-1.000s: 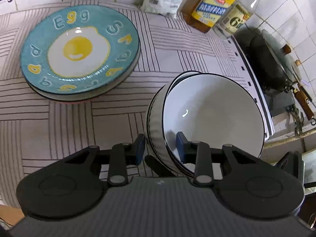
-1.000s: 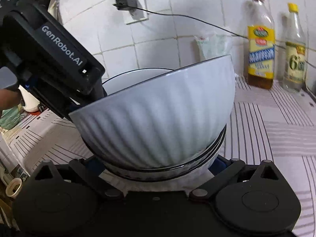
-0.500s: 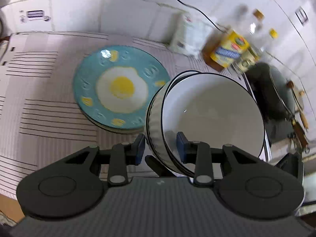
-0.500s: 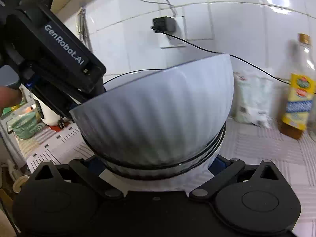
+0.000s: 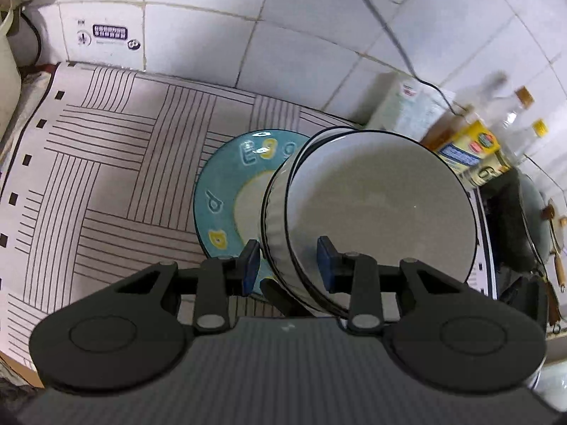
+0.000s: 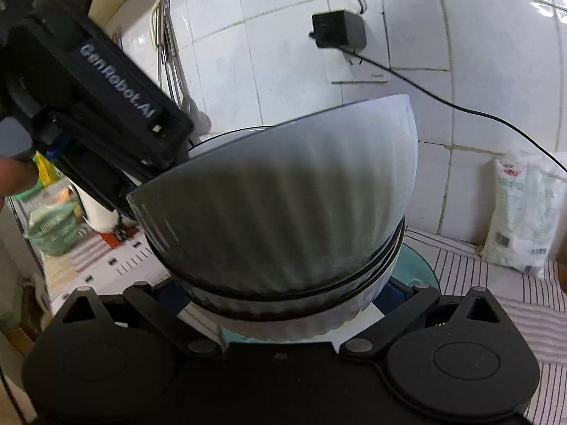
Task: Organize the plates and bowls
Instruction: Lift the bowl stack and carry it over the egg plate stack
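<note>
A stack of white ribbed bowls with black rims (image 5: 379, 209) is held in the air, tilted. My left gripper (image 5: 288, 265) is shut on the stack's rim, one finger outside and one inside. My right gripper (image 6: 283, 304) grips the stack of white bowls (image 6: 283, 205) from below at its base; its fingertips are mostly hidden by the bowls. Under the bowls lies a teal egg-pattern plate stack (image 5: 226, 191), partly covered by them; its teal edge also shows in the right wrist view (image 6: 418, 265).
The counter carries a striped mat (image 5: 106, 163). Oil and vinegar bottles (image 5: 475, 145) and a white bag (image 6: 524, 212) stand against the tiled wall. A dark wok (image 5: 521, 223) sits at the right. A green basket (image 6: 49, 226) is at the left.
Both grippers have lifted the bowl stack higher and carried it left, so it now hangs over the teal plates. The grip on the bowls is unchanged.
</note>
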Motion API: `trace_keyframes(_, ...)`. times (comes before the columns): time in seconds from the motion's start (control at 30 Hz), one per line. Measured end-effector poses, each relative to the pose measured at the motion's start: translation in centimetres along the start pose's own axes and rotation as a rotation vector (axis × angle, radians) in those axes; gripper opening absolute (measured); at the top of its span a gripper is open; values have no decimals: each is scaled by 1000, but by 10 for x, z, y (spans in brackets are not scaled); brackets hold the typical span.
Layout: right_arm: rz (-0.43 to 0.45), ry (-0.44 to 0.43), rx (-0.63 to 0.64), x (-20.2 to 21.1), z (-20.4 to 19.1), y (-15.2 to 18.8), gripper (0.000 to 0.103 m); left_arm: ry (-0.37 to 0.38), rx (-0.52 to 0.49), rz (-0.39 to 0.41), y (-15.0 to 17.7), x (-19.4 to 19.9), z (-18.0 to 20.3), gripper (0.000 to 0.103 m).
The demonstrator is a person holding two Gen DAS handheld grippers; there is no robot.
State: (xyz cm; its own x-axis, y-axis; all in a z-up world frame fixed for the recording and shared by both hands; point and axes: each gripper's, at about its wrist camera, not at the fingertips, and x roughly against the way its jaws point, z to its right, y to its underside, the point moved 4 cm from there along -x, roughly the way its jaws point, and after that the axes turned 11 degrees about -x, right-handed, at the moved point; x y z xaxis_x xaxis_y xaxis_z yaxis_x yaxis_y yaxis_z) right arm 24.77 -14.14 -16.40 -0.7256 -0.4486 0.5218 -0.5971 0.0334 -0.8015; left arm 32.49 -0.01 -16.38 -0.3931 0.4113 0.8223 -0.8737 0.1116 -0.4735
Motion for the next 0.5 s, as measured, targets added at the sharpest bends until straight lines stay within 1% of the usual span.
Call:
trace_keyframes(0.23,-68,-17,-6,-34,14,4,103,-15,50,-41,-7,-32,-16,33)
trace_keyframes(0.5,-124,-30,16,-49,25,9,103,-4,73,-75,-12,-54,-23,33)
